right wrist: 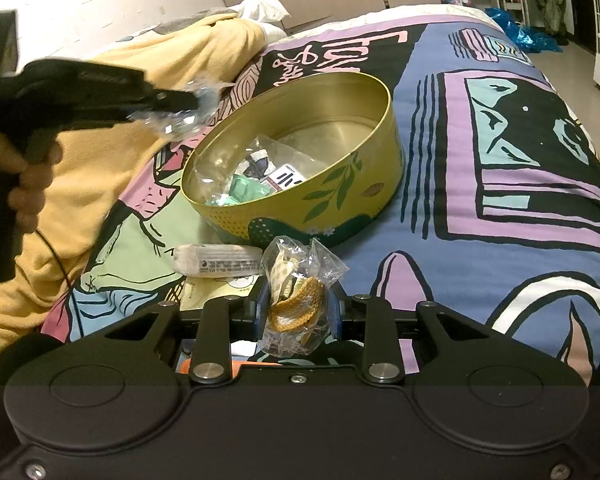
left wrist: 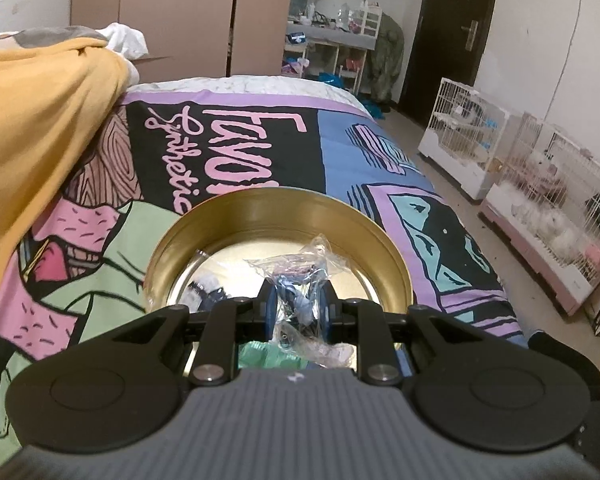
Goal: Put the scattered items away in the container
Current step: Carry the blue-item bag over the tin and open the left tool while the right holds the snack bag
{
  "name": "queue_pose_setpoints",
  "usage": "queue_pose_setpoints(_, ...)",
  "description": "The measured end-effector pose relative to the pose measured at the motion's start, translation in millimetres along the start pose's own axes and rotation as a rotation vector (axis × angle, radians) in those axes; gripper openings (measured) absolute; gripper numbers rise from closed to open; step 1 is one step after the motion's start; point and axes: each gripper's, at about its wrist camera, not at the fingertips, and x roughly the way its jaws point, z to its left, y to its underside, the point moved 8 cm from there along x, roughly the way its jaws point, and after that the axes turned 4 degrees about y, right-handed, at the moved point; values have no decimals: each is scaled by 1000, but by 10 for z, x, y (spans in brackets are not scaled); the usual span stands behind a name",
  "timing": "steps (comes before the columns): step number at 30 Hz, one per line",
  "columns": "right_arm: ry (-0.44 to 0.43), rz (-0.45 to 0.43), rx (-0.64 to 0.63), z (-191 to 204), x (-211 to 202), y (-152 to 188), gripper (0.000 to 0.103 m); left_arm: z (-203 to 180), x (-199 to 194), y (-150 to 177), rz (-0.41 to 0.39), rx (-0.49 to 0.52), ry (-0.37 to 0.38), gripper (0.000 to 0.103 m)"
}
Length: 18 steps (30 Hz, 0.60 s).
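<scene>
The round yellow-green tin (right wrist: 352, 196) with a gold inside (left wrist: 260, 208) stands on the patterned bedspread. It holds a green packet (right wrist: 244, 192), a white card (right wrist: 286, 178) and clear wrappers. My left gripper (left wrist: 297, 302) is shut on a clear plastic bag of dark small parts (left wrist: 300, 276), held in the air above the tin's near rim. In the right wrist view this gripper (right wrist: 180, 102) and its bag (right wrist: 188, 118) hang up and to the left of the tin. My right gripper (right wrist: 298, 306) is shut on a clear bag with a yellow braided cord (right wrist: 300, 304), just in front of the tin.
A white wrapped packet (right wrist: 216, 262) and a pale yellow card (right wrist: 220, 286) lie on the bedspread (right wrist: 480, 216) left of my right gripper. A yellow blanket (right wrist: 112, 152) is heaped along the left. The bed's right edge drops to the floor, where white wire cages (left wrist: 500, 160) stand.
</scene>
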Motion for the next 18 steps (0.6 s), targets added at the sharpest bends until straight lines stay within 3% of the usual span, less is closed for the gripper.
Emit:
queue_pose_setpoints(2, 0, 0, 0, 0, 1, -2, 28, -42, 59, -58, 2, 15, 0, 25)
queue_pose_setpoints(3, 1, -1, -1, 0, 2, -3, 28, -68, 86, -84, 2, 27, -1, 31)
queue_pose_setpoints(4, 1, -1, -1, 2, 1, -6, 28, -102, 113, -114, -3, 46, 0, 53)
queue_pose_setpoints(6, 1, -1, -1, 1, 1, -5, 28, -103, 139, -162, -22, 62, -45, 77)
queue_pose_setpoints(12, 1, -5, 2, -13, 2, -20, 28, 30, 89, -114, -33, 8, -60, 89)
queue_pose_setpoints(18, 4, -5, 6, -27, 5, -17, 28, 216, -43, 193, 5, -20, -54, 92)
